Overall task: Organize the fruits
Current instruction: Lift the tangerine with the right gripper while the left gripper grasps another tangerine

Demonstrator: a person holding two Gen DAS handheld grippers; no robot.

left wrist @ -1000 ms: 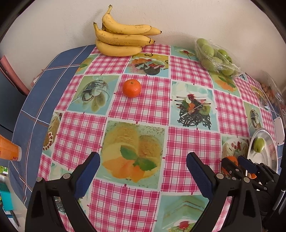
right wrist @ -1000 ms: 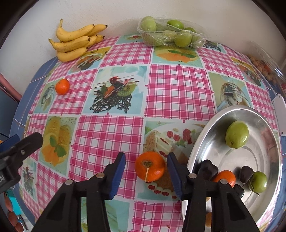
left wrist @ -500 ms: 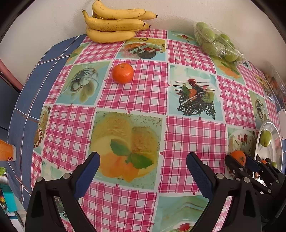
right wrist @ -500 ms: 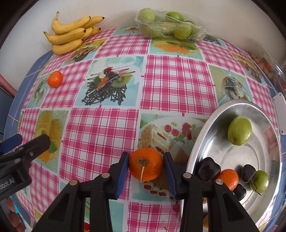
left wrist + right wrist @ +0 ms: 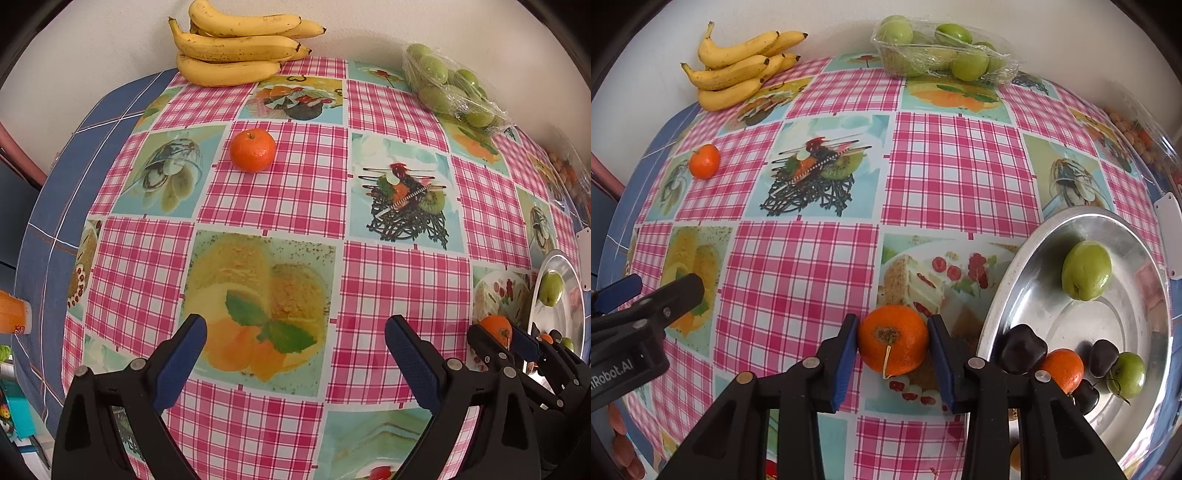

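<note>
My right gripper [image 5: 892, 345] is shut on an orange mandarin [image 5: 893, 343] just left of the silver plate [image 5: 1008, 280]; the blue pads touch both its sides. It also shows in the left wrist view [image 5: 495, 329]. The plate holds a green fruit [image 5: 1086, 270], a second mandarin [image 5: 1065, 369], dark cherries [image 5: 1022, 349] and a small green fruit [image 5: 1128, 373]. A third mandarin [image 5: 253, 150] lies on the checked cloth at the far left. My left gripper [image 5: 295, 354] is open and empty above the cloth.
A bunch of bananas [image 5: 236, 51] lies at the far edge by the wall. A wrapped tray of green fruit [image 5: 942, 51] stands at the back. A clear bag of small fruit [image 5: 1134, 129] lies at the right edge. The round table drops off at the left.
My right gripper has closed its fingers onto the mandarin beside the plate. My left gripper has moved forward over the cloth, still open.
</note>
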